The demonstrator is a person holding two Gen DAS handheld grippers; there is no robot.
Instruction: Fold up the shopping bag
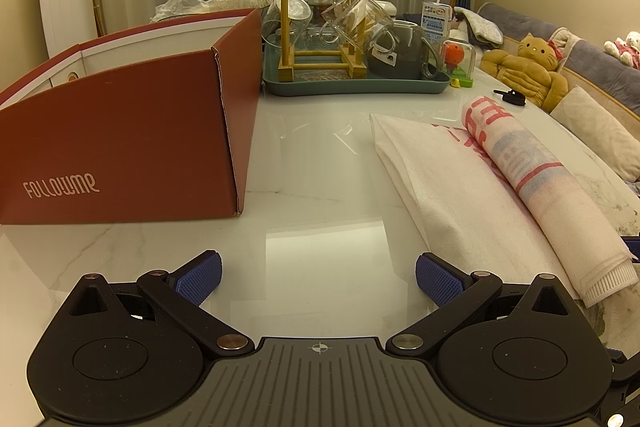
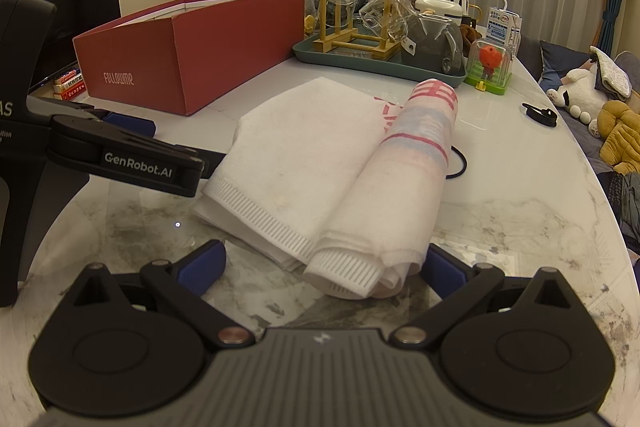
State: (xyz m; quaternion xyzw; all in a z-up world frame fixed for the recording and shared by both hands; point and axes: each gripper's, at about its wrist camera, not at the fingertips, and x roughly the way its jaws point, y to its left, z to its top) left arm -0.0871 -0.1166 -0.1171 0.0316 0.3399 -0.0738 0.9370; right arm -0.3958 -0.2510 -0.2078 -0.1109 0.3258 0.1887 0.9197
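- Hovering low over desk [image 1: 320,167], left gripper [image 1: 319,277] level, fingers wide, nothing between.
- Right gripper [image 2: 322,269] fingers wide, flanking rolled end of shopping bag [image 2: 320,163], half-rolled on desk.

A glossy white marble bench [image 2: 500,227], grey-veined toward its near edge, carries a white bag [image 2: 320,163] half rolled from its right side. A red box [image 2: 192,43] stands at left, a green tray [image 2: 380,61] of glassware behind, a toy [image 2: 490,67] beside it, and a black loop [image 2: 460,163] just right of the bag.
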